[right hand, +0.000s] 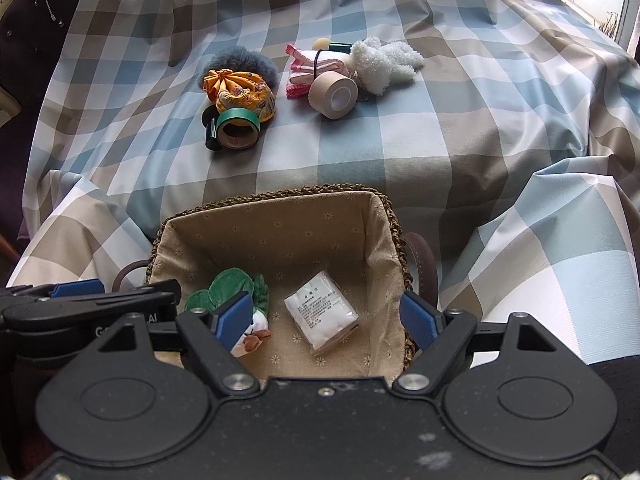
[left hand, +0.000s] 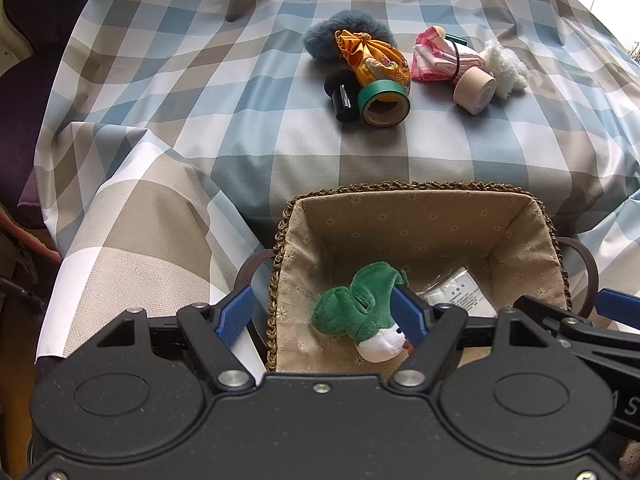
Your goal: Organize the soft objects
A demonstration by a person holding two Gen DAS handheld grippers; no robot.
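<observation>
From the left wrist view, the left gripper point(left hand: 320, 308) hangs over the near left rim of a woven basket point(left hand: 280, 240) lined with beige flower-print fabric; its ribbed blue pads stand apart, one outside the braided rim, the other inside beside a green plush toy point(left hand: 360, 304) with a white end, which lies on the lining at the near left of the basket floor, and nothing is clamped between them. A crinkly white packet point(left hand: 460, 292) lies to the toy's right. The basket rests on a checked cloth point(left hand: 200, 120) of blue, tan and white squares, smooth and slightly creased. Toward the far edge of the cloth sit two clusters: a fluffy grey-blue puff point(left hand: 320, 36), a shiny orange drawstring pouch point(left hand: 372, 60), a green tape roll point(left hand: 384, 104) and a black cylinder point(left hand: 340, 96); then a pink folded cloth point(left hand: 436, 60), a tan tape roll point(left hand: 474, 94) and a woolly white plush point(left hand: 506, 66). From the right wrist view, the right gripper point(right hand: 328, 316) is over the basket point(right hand: 280, 200) with its jaws spread wide, the white packet point(right hand: 320, 312) lying flat on the lining beneath the gap, free of both pads. Its left pad partly hides the green plush toy point(right hand: 224, 284). The right pad sits at the braided right rim by a brown leather handle point(right hand: 420, 256). The left gripper point(right hand: 80, 300) shows at the left edge.
</observation>
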